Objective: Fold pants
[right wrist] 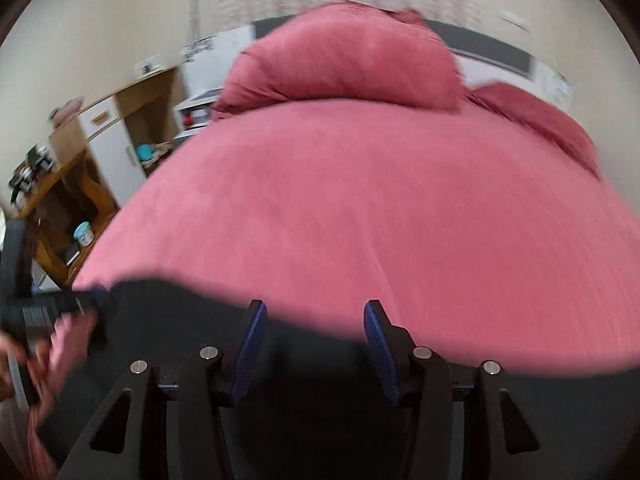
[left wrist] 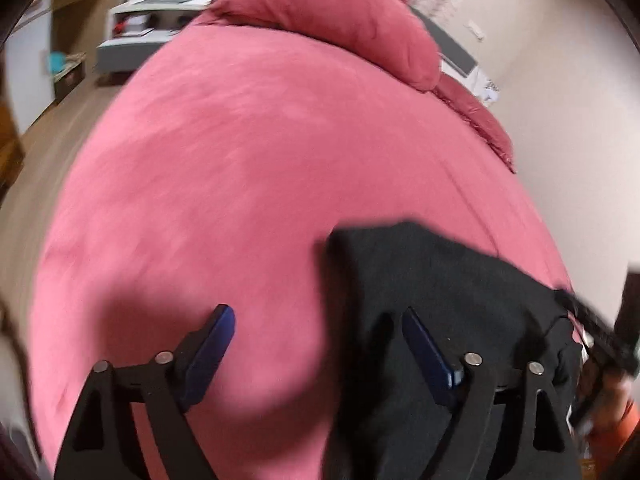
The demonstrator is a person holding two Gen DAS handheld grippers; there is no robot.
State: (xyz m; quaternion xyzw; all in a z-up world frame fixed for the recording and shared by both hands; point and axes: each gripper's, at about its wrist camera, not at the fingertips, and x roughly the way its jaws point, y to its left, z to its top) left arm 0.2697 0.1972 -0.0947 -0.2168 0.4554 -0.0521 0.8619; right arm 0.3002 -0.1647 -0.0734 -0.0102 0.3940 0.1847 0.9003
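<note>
Black pants (left wrist: 432, 288) lie flat on a pink bedspread (left wrist: 240, 152). In the left wrist view they fill the lower right, with a corner toward the middle of the bed. My left gripper (left wrist: 318, 314) is open and empty; its right finger is over the pants, its left finger over bare bedspread. In the right wrist view the pants (right wrist: 192, 312) spread along the bottom. My right gripper (right wrist: 314, 308) is open and empty above their far edge. The other gripper and hand (right wrist: 36, 320) show blurred at the left.
A bunched pink duvet (right wrist: 344, 60) lies at the head of the bed. A wooden desk and shelves (right wrist: 80, 160) stand left of the bed, a white unit (left wrist: 140, 24) farther back. A wall runs along the bed's right side (left wrist: 580, 120).
</note>
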